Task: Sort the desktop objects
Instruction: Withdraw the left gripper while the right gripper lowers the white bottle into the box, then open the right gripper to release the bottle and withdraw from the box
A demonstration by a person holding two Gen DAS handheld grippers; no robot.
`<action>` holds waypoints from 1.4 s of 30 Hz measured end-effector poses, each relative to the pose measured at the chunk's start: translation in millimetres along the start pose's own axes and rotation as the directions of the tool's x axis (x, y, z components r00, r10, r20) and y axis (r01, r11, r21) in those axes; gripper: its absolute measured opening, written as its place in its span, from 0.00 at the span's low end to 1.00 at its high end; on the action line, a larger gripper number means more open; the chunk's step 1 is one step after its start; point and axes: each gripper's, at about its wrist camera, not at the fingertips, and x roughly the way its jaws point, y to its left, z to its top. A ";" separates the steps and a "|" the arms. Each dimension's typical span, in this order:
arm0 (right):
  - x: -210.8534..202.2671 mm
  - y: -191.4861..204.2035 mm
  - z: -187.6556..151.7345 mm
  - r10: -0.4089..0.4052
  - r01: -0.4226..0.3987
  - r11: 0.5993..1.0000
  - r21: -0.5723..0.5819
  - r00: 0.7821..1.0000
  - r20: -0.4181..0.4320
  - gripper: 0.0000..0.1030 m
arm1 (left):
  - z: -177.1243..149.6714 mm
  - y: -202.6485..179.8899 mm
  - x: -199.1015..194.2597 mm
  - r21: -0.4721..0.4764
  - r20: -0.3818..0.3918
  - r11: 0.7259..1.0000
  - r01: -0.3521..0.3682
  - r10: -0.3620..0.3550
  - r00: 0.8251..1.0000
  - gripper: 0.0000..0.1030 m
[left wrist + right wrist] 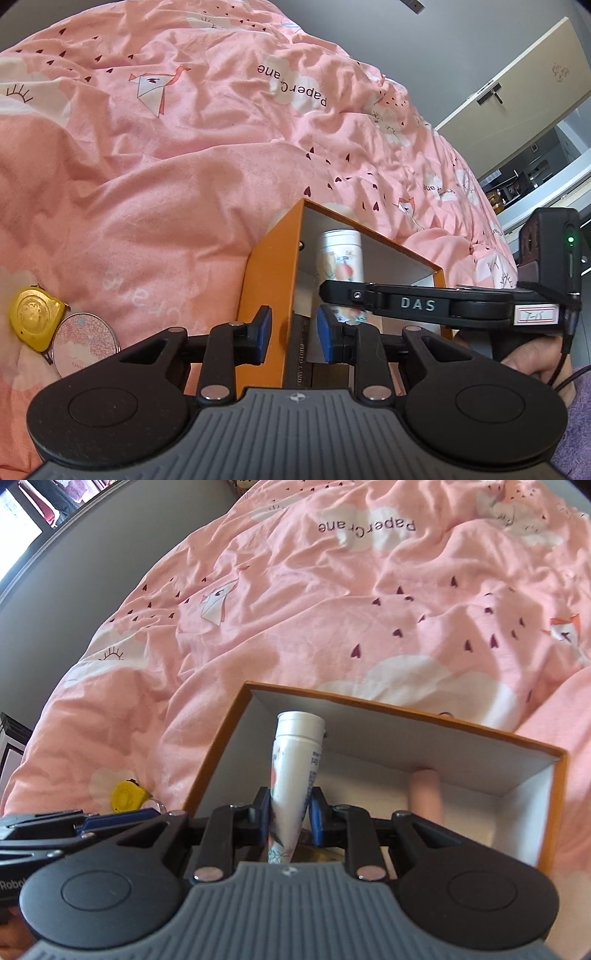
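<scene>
While the right gripper (289,808) pinches the flat lower end of a white plastic tube printed with peaches (293,771), its blue-padded jaws are clamped against both sides of that tube. The tube stands with its white cap uppermost, inside the orange cardboard box with a white interior (546,812), close to the box's left wall. A pale pink cylindrical object (424,794) lies on the box floor further to the right, one end touching the far wall. In the left wrist view the same tube (341,258) shows upright within the box (269,266), with the right gripper (332,291) reaching in from the right across the opening.

The left gripper (293,334) sits at the near left corner of the box, its jaws apart, one blue pad outside the orange wall and the other inside; whether either pad touches the wall cannot be told. A dark flat item with small printed lettering (301,365) is partly visible in the box just below the left gripper.

The box rests on a rumpled pink quilt patterned with paper cranes and small dark hearts (166,166). On the quilt, well left of the box, a yellow tape measure (35,319) lies touching a round pink compact with a speckled lid (85,341). The tape measure (127,795) also appears from the right wrist camera, just left of the box.
</scene>
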 end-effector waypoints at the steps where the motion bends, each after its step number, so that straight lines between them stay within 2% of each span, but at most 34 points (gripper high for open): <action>1: 3.6 1.9 0.2 -0.001 0.001 1.000 -0.001 1.000 -0.006 0.24 | 0.1 2.0 -0.1 -0.004 0.001 1.000 0.003 -0.003 1.000 0.29; 9: 13.9 7.3 -7.7 0.017 -0.017 1.000 0.002 0.999 -0.040 0.22 | -1.8 11.1 6.5 -0.032 -0.015 0.999 -0.001 0.000 1.000 0.29; 17: 6.7 11.5 -10.6 -0.006 0.006 0.999 -0.043 1.000 0.006 0.23 | -3.5 13.9 7.6 -0.036 -0.014 0.999 0.007 -0.008 1.000 0.29; 20: 8.4 15.8 -7.8 0.002 0.000 0.998 -0.066 1.000 0.026 0.20 | -3.3 14.1 7.3 -0.037 -0.014 0.999 0.007 -0.008 1.000 0.29; 21: 9.3 17.1 -6.8 0.004 -0.002 0.998 -0.070 0.999 0.033 0.14 | -3.4 14.4 7.4 -0.039 -0.014 0.999 0.008 -0.008 1.000 0.29; 24: 11.5 20.4 -2.8 -0.009 0.014 0.997 -0.071 0.998 0.059 0.13 | -2.5 15.3 6.7 -0.045 -0.010 0.999 0.005 -0.005 1.000 0.29; 27: 13.8 20.6 1.3 -0.023 0.025 0.999 -0.023 0.997 0.080 0.12 | -1.9 15.9 6.6 -0.048 -0.008 0.999 0.003 -0.004 1.000 0.29; 32: 10.8 29.5 2.1 -0.114 0.111 0.993 0.033 0.983 0.141 0.12 | -1.0 15.5 7.1 -0.045 -0.008 0.999 -0.004 0.003 1.000 0.29; 36: 11.4 39.4 -4.9 -0.147 0.141 0.989 0.047 0.976 0.164 0.12 | -0.6 15.7 6.7 -0.041 -0.005 0.999 -0.007 0.007 1.000 0.29; 42: 13.1 34.3 -8.5 -0.087 0.068 0.988 0.138 0.987 0.137 0.16 | -0.5 16.0 4.7 -0.044 -0.005 0.999 -0.010 0.010 1.000 0.29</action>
